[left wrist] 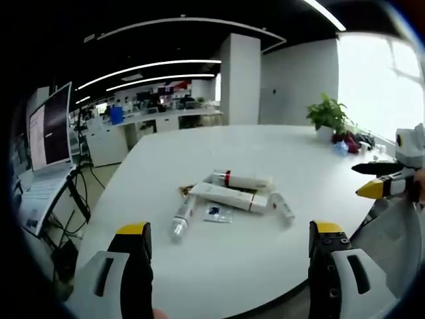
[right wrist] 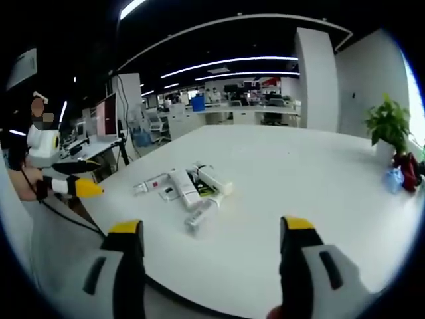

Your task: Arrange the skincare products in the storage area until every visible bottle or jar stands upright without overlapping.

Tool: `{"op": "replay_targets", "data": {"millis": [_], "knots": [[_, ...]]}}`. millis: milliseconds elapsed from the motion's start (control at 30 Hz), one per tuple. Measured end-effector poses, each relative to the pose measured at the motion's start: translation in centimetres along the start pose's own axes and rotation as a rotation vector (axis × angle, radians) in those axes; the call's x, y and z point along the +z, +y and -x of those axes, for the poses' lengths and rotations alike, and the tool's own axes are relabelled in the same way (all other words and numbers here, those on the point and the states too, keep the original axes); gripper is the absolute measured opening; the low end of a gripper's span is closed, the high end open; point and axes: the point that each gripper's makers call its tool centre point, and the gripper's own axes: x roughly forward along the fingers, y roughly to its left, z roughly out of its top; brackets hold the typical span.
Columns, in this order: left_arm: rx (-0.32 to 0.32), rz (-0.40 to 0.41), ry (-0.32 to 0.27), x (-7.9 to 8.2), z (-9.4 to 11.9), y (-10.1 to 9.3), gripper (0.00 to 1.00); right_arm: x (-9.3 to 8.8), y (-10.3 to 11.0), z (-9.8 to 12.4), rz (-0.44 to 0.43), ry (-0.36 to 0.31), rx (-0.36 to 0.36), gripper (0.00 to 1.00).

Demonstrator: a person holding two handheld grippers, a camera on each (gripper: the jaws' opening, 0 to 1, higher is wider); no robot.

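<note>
Several white skincare tubes and bottles lie on their sides in a loose pile [left wrist: 229, 196] on the white table [left wrist: 265, 153], some crossing each other; the right gripper view has the same pile [right wrist: 189, 189]. A clear bottle [left wrist: 179, 222] lies at the pile's left end, next to a small dark sachet [left wrist: 216, 212]. My left gripper [left wrist: 229, 242] is open above the table's near edge, short of the pile. My right gripper [right wrist: 212, 242] is open too, with nothing between its jaws. The right gripper's yellow tips [left wrist: 378, 186] enter the left gripper view from the right; the left gripper's tip [right wrist: 83, 187] enters the right gripper view from the left.
A potted plant [left wrist: 327, 116] and small items stand at the table's far right edge. A laptop [left wrist: 46, 133] on a stand sits left of the table. Open office desks lie beyond. Bare tabletop surrounds the pile.
</note>
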Motion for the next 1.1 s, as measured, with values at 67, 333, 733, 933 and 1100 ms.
{"op": "replay_targets", "data": {"millis": [67,333,733,933,1100], "knots": [[0.000,0.002,0.002,0.0,0.0,0.0,0.97,-0.1,0.0,0.0,-0.001,0.004,0.000,0.84],[-0.001,0.001,0.007,-0.1,-0.1,0.0,0.96,-0.3,0.0,-0.2,0.000,0.018,0.005,0.84],[-0.008,-0.024,0.010,-0.2,-0.1,-0.1,0.96,-0.9,0.0,-0.4,0.001,0.053,0.007,0.83],[-0.010,0.006,-0.002,0.0,-0.1,0.1,0.96,-1.3,-0.3,-0.5,-0.025,0.073,0.001,0.84],[-0.007,0.018,-0.011,0.2,0.0,0.2,0.96,-1.4,-0.5,-0.6,-0.055,0.080,-0.004,0.84]]}}
